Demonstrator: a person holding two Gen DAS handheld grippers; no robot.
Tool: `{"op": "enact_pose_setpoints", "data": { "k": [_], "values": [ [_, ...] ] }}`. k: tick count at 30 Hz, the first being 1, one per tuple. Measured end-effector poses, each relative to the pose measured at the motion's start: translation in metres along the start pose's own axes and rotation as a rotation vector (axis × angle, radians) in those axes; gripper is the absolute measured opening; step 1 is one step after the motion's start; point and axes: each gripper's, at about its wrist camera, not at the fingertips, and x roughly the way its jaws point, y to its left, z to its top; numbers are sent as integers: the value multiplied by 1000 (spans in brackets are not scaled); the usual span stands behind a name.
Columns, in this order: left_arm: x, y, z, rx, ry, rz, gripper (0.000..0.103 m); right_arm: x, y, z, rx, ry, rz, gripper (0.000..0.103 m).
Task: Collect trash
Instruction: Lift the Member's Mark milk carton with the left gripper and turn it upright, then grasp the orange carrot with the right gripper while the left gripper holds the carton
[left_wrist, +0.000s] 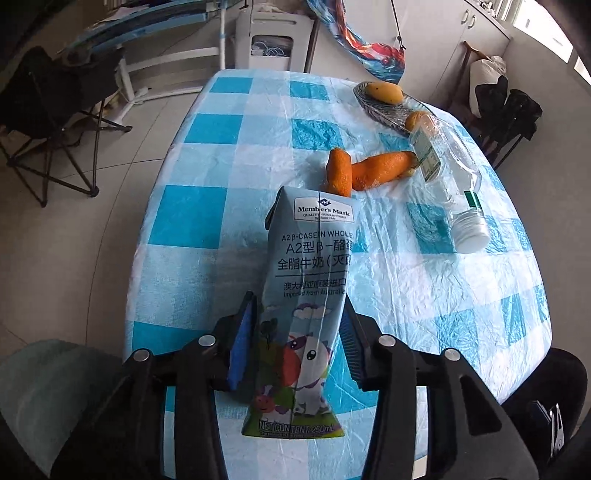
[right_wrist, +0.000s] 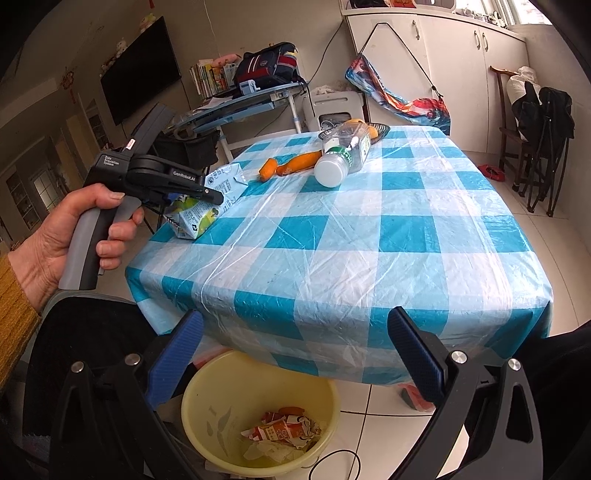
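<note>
A light blue milk carton (left_wrist: 306, 295) with a cartoon cow is pinched between the blue pads of my left gripper (left_wrist: 300, 302). In the right wrist view a hand holds that left gripper (right_wrist: 210, 194) at the table's left edge, with the carton (right_wrist: 207, 201) tilted just above the cloth. Two pieces of orange peel (left_wrist: 369, 171) and an empty plastic bottle (left_wrist: 450, 173) lie further back on the table. My right gripper (right_wrist: 295, 317) stands open over the yellow bin (right_wrist: 207, 417), which holds a crumpled orange wrapper (right_wrist: 280, 432).
The table wears a blue-and-white checked cloth (left_wrist: 221, 221). A wire basket (left_wrist: 384, 110) with a mango (left_wrist: 384, 92) sits at its far side. A folding chair (left_wrist: 55, 122) stands to the left, dark chairs (right_wrist: 543, 122) to the right, a white stool (left_wrist: 273, 40) behind.
</note>
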Motion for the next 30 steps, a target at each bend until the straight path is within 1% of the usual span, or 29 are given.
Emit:
{"op": "enact_pose_setpoints", "data": {
  "k": [1, 2, 4, 6, 8, 10, 13, 15, 16, 17, 18, 19, 21, 23, 26, 30],
  "values": [
    [3, 0, 2, -21, -8, 4, 35, 0, 1, 1, -7, -2, -4, 96],
    [3, 1, 2, -41, -17, 6, 32, -1, 2, 2, -13, -4, -7, 96],
    [-1, 4, -2, -79, -44, -21, 31, 0, 6, 7, -27, -4, -1, 96],
    [-13, 11, -10, -114, -95, -28, 31, 2, 13, 13, -57, -2, 14, 96],
    [-30, 24, -20, -165, -162, -16, 31, 9, 24, 23, -102, -3, 34, 96],
    [-47, 41, -31, -223, -244, -35, 31, 19, 38, 37, -152, -10, 54, 96],
    [-73, 65, -45, -307, -371, -38, 31, 41, 60, 61, -220, -19, 82, 94],
    [-87, 80, -50, -376, -438, -33, 31, 62, 74, 79, -258, -8, 96, 84],
    [-93, 86, -53, -399, -467, -25, 31, 74, 79, 88, -270, 7, 104, 76],
    [-97, 89, -55, -416, -494, -9, 31, 86, 83, 98, -275, 19, 106, 71],
    [-101, 92, -57, -426, -511, 9, 31, 99, 87, 107, -275, 30, 101, 69],
    [-102, 94, -58, -435, -521, 21, 31, 112, 89, 117, -272, 42, 94, 66],
    [-102, 98, -60, -462, -527, 11, 31, 139, 91, 134, -253, 73, 74, 62],
    [-98, 101, -60, -479, -509, -6, 31, 167, 90, 146, -218, 110, 45, 53],
    [-92, 102, -59, -490, -491, -22, 31, 201, 87, 158, -159, 157, -4, 42],
    [-90, 98, -58, -477, -494, -33, 31, 229, 81, 167, -111, 188, -46, 39]
  ]
}}
